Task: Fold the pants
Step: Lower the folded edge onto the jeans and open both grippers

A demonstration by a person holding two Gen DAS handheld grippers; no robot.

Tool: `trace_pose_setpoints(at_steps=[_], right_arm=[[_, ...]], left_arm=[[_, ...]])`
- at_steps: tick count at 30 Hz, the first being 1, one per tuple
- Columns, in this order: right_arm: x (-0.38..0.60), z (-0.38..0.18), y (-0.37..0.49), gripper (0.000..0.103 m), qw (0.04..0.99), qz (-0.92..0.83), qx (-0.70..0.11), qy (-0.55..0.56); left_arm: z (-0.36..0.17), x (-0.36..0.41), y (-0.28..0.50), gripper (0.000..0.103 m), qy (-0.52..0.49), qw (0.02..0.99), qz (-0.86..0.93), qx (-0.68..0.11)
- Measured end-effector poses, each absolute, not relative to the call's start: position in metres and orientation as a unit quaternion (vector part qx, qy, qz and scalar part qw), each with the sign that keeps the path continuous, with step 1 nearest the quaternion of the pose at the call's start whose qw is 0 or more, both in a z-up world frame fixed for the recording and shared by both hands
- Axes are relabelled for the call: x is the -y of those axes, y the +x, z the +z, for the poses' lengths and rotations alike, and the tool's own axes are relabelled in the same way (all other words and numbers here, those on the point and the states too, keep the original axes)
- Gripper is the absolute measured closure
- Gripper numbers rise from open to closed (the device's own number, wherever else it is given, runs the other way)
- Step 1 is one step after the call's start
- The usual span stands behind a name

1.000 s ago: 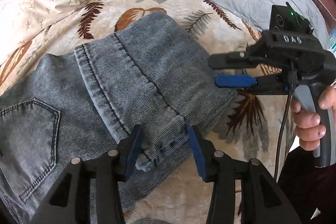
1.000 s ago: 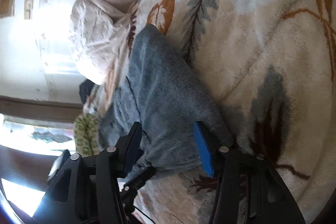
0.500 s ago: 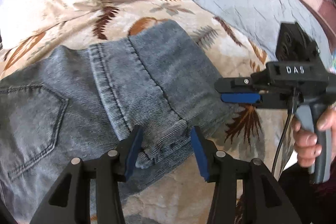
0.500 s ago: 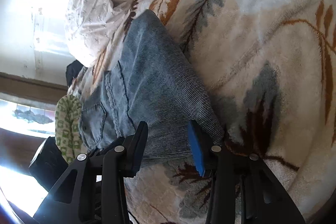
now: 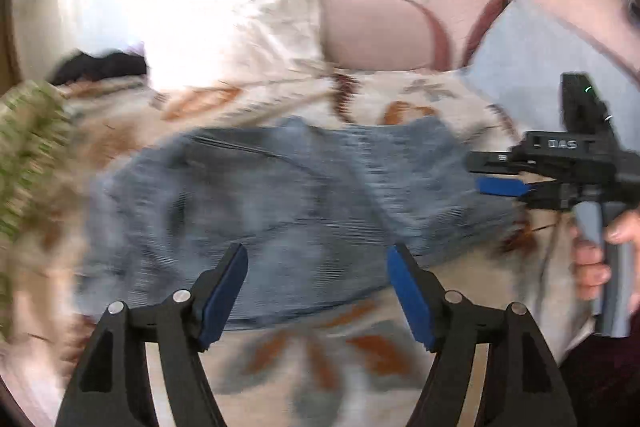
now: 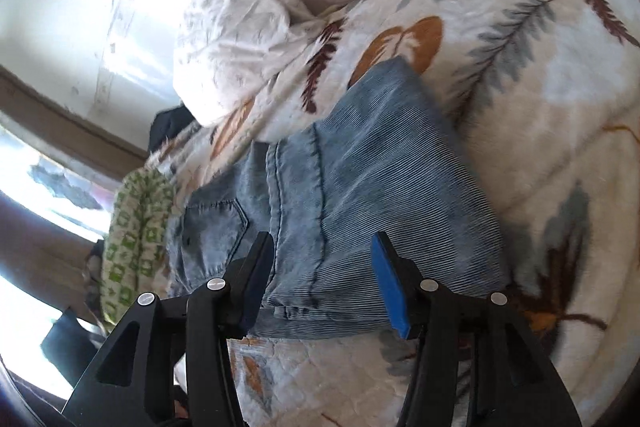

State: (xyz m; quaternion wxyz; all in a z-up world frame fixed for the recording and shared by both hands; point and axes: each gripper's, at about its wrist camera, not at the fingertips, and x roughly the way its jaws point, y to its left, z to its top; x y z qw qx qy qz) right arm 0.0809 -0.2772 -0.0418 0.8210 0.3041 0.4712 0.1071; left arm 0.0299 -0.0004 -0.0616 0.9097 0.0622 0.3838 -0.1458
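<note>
- Since the earlier frames both tools have drawn back from the folded edge: a second ago the blue pads of each straddled the denim hem, and now bedspread shows between the pads and the cloth in both views.
- The left tool (image 5: 316,291), at the bottom of the left wrist view, is released with its jaws opening wider; nothing sits between them, only blurred denim and blanket beyond.
- The right tool (image 6: 320,275) is also let go, jaws opening; the hem lies past its pads, not pinched. Seen from the left wrist view it hangs at the right edge, held by a hand (image 5: 600,259).
- The pants (image 6: 352,195) lie folded on the leaf-print bedspread (image 6: 540,115), filling the centre of the right wrist view, leg ends laid over the seat, a back pocket showing at centre left.
- A pillow (image 6: 232,39) sits at upper left, well apart from the denim.
- Risk, as I judge it: the soft quilted bedspread could let the top layer creep or spring open; a pad catching the hem on the way out would drag the fold askew.
- The left view is heavily smeared, so fold alignment there cannot be checked.
</note>
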Motion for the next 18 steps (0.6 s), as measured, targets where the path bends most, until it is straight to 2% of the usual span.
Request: trace_pose_setpoints(at_steps=[2, 9, 14, 18], right_arm=[[0.262, -0.044, 0.084, 0.053, 0.826, 0.104, -0.478, 0.281], [0.217, -0.047, 0.091, 0.053, 0.853, 0.071, -0.490, 0.167], [0.203, -0.065, 0.093, 0.055, 0.848, 0.036, -0.519, 0.103], [0.196, -0.070, 0.089, 0.055, 0.850, 0.034, -0.521, 0.066]], left_arm=[[-0.059, -0.016, 0.036, 0.022, 0.081, 0.913, -0.109, -0.385], [-0.082, -0.089, 0.054, 0.022, 0.028, 0.902, -0.005, -0.430], [-0.115, -0.102, 0.062, 0.022, 0.002, 0.884, 0.006, -0.468], [-0.121, -0.100, 0.060, 0.020, 0.016, 0.887, -0.001, -0.462]])
